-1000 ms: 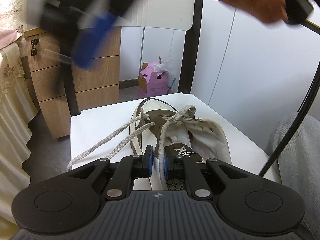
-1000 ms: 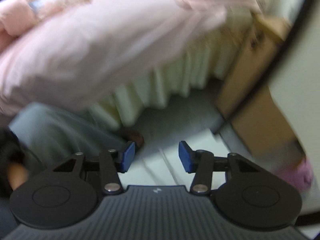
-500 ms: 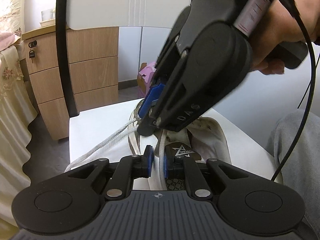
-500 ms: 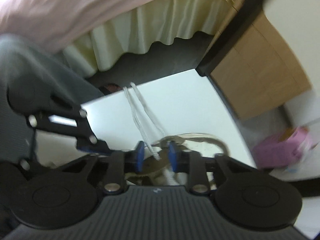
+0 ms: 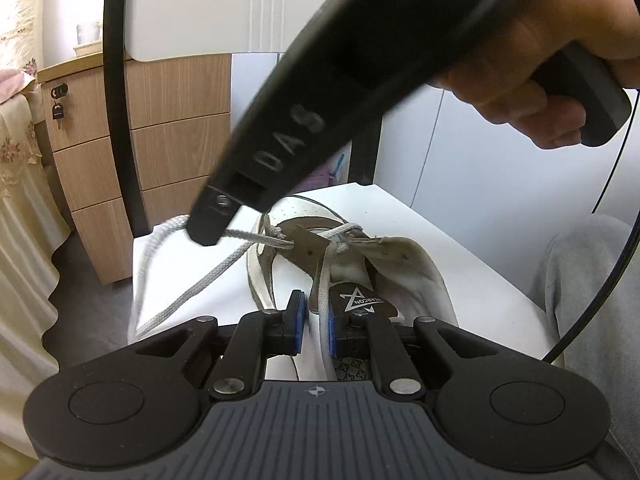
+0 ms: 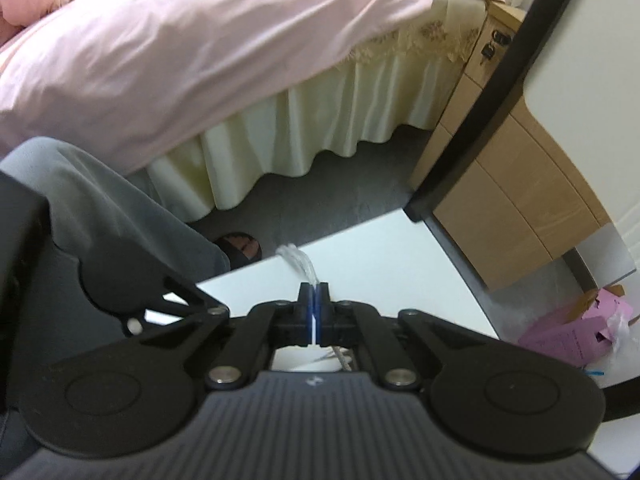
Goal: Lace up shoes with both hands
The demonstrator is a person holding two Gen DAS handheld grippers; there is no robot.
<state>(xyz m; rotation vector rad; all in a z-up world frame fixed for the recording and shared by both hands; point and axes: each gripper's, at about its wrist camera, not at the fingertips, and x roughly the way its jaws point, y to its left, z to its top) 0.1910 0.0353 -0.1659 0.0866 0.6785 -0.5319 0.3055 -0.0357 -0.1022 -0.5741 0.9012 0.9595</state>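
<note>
Atop a small white table (image 5: 460, 280), working on a white-and-brown shoe (image 5: 400, 264) with a handheld gripper in each hand. Showing the shoe lying flat in the middle of the tabletop, toe pointing away from the left wrist camera, tongue pulled open and a printed insole label exposed.

At the far left edge of the shoe, reaching in from above with the right gripper (image 6: 315, 300), held by the right hand (image 5: 540, 92). Pinching a grey-white lace (image 6: 298, 262) between its blue pads, with the jaws having just been closing and now pressed together on the cord. Trailing that lace from a front eyelet to the right gripper's tip and on over the table's edge.

Nearer the heel, holding the left gripper (image 5: 316, 320) low over the shoe's opening, jaws narrowly parted. Running a second lace strand (image 5: 325, 280) down from an eyelet between the fingers, lying against one pad, with a sliver of table showing beside the other.

Around the table, taking in a wooden drawer cabinet (image 5: 176, 128) with keys in its lock, a bed under a pink cover (image 6: 160, 60), a pink box (image 6: 572, 332) on the floor, and a grey trouser leg (image 5: 580, 280).
</note>
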